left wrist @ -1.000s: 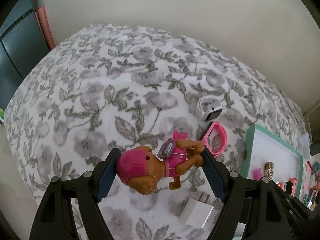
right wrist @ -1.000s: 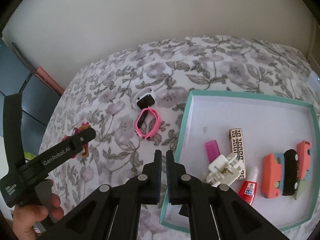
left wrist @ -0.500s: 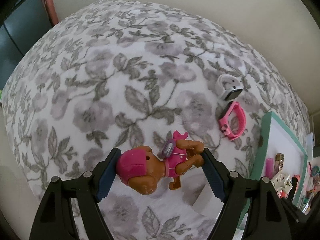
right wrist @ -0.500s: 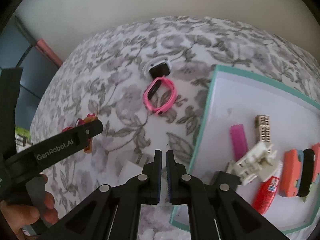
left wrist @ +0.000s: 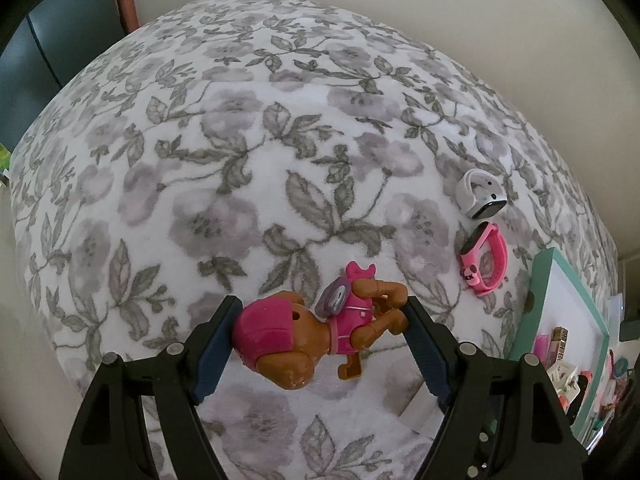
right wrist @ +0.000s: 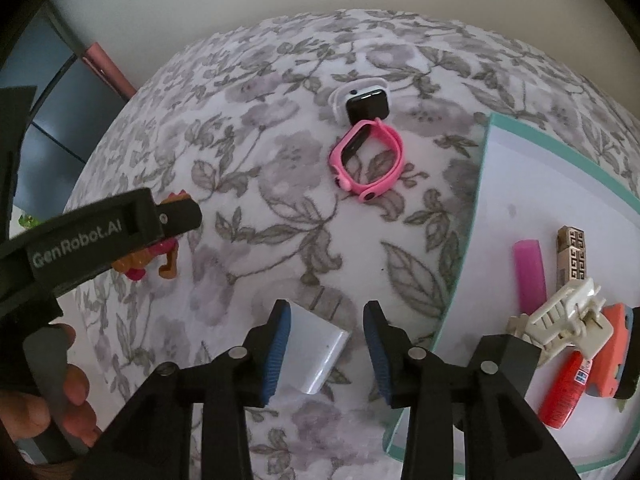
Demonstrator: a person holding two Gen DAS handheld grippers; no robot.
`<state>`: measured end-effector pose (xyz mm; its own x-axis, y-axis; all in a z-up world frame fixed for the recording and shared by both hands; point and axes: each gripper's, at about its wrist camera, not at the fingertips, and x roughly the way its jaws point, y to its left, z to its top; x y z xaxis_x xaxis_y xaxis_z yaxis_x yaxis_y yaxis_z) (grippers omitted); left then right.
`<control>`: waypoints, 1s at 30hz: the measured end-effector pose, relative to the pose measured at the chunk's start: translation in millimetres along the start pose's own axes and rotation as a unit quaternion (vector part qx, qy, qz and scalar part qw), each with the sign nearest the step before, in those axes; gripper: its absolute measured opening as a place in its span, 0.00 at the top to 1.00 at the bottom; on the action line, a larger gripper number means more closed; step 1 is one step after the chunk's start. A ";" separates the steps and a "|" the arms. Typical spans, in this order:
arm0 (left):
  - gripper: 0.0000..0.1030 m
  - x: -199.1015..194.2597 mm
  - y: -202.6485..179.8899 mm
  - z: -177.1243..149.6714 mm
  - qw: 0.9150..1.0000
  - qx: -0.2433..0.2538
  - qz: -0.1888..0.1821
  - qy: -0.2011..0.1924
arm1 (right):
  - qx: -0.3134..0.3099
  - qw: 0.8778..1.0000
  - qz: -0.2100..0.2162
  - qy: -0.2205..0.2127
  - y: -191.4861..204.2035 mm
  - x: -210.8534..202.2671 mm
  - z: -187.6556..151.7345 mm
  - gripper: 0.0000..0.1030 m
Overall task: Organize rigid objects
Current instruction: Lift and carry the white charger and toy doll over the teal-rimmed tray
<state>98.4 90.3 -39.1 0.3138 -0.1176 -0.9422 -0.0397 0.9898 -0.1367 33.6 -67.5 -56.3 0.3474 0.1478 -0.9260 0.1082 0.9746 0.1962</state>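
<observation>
The left gripper (left wrist: 320,328) is clamped on the toy dog (left wrist: 316,332), its blue pads (left wrist: 214,344) pressing the pink-capped head on one side and the brown legs on the other, the figure lying sideways between them above the floral blanket (left wrist: 248,152). Over on the right side, the right gripper (right wrist: 327,346) stands wide, its jaws spread around the white charger (right wrist: 316,354), which lies flat on the blanket; the left pad (right wrist: 276,344) sits right at the charger's edge, the other pad is clear of it with a gap. Beyond, the pink band (right wrist: 366,160) lies on the blanket just in front of the white watch (right wrist: 362,102), the two nearly touching. To the right is the teal-rimmed tray (right wrist: 468,264), and in it a pink stick (right wrist: 530,270), a patterned block (right wrist: 572,254), a white clip (right wrist: 560,326), a red tube (right wrist: 562,392) and a coral piece (right wrist: 610,354) bunched along the near side. From the right wrist view the left gripper's black arm crosses the frame at left, the toy dog peeking out below it, and the person's fingers (right wrist: 76,400) wrap its handle.
</observation>
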 end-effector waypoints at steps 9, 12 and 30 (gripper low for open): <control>0.21 2.8 2.9 0.0 1.000 -0.005 0.001 0.005 | -0.017 1.000 -0.001 0.017 12.0 14.4 -3.4 0.47; 0.21 4.7 2.6 -0.2 1.000 -0.006 0.001 0.008 | -0.023 0.999 -0.005 0.026 15.2 20.4 -5.5 0.45; 0.21 9.6 0.6 0.7 1.000 -0.009 0.004 0.013 | -0.051 0.998 -0.039 0.026 31.9 29.2 -15.9 0.50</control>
<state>102.1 89.9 -48.0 0.2884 -0.1123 -0.9509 -0.0598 0.9891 -0.1349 32.4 -29.4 -82.2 0.2929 0.0761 -0.9531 0.0365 0.9952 0.0906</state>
